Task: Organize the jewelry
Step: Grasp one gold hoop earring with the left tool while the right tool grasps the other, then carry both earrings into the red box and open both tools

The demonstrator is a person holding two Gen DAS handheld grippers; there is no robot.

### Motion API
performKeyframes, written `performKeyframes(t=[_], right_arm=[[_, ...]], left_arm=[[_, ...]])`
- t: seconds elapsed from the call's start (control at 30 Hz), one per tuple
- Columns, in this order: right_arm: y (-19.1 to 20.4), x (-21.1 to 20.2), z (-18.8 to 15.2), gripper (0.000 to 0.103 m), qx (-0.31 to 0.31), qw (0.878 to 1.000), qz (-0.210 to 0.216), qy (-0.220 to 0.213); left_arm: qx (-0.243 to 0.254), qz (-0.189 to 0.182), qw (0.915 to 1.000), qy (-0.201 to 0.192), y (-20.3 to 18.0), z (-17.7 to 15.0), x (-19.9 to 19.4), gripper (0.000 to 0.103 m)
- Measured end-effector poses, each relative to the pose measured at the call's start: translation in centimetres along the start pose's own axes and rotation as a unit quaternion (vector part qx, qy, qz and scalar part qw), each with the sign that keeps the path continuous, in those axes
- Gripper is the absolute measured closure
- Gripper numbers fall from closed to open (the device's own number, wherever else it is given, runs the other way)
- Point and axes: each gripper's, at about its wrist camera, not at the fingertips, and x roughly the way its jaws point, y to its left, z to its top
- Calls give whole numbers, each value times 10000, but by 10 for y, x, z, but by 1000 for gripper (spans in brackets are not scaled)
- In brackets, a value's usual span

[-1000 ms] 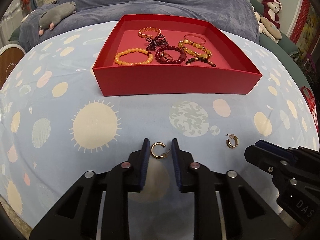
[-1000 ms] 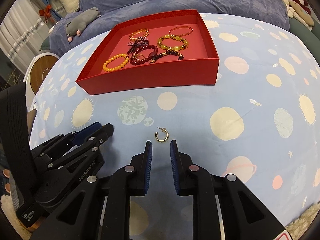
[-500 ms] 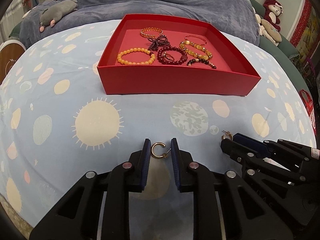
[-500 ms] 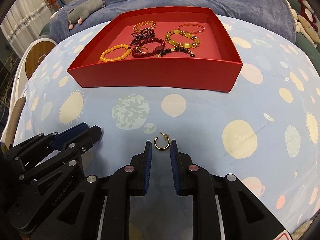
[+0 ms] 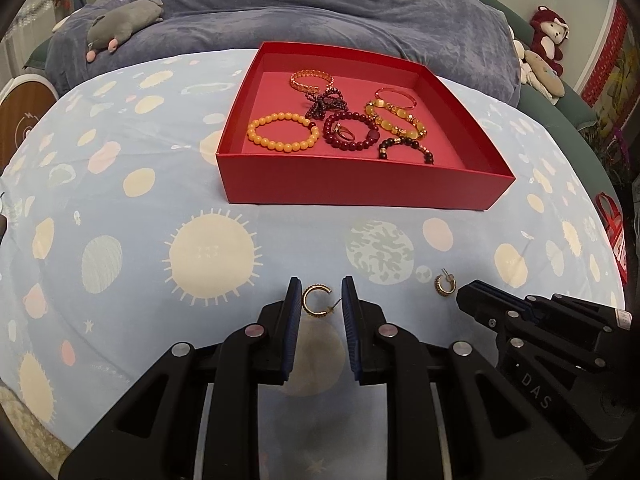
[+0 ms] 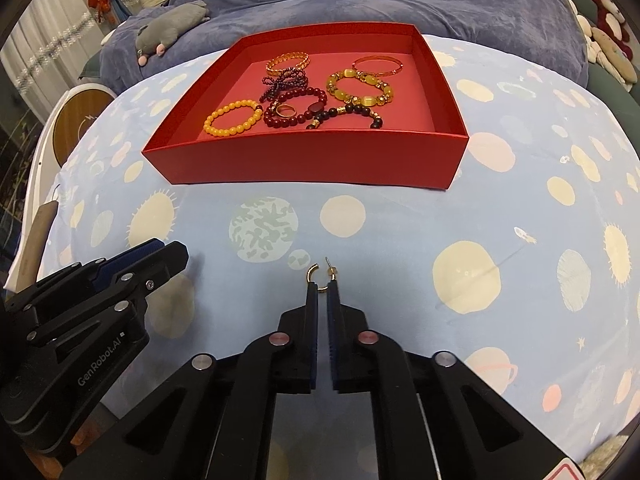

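Left wrist view: the left claw stood spread, its pads flanking a gold hoop earring on the bedsheet, not pressing it. A second earring lay just beside the right claw's tip.
Right wrist view: the right claw was closing, that second earring pinched at its tips; only here did the grip show.
Red tray: bracelets inside, toward the bed's far edge.

Bed cover: light blue, printed with suns and planets
Blanket: grey-blue, rumpled behind
Plush toys: far right
Curtain: pale, left
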Motion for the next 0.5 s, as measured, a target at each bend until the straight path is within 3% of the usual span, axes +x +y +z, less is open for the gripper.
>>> performKeyframes(t=[0.07,0.3,0.5], right_arm=[[2,2,2,84,-37,10000,-1,-18],[6,17,6,85,-127,9999,-90,63],[2,16,4,99,-90,9999,-94,48]], left_arm=[[-6,-1,10000,2,1,0,-1,83],[-28,17,10000,58,3,-1,2,83],[-59,18,9999,93,4,-2,5,83]])
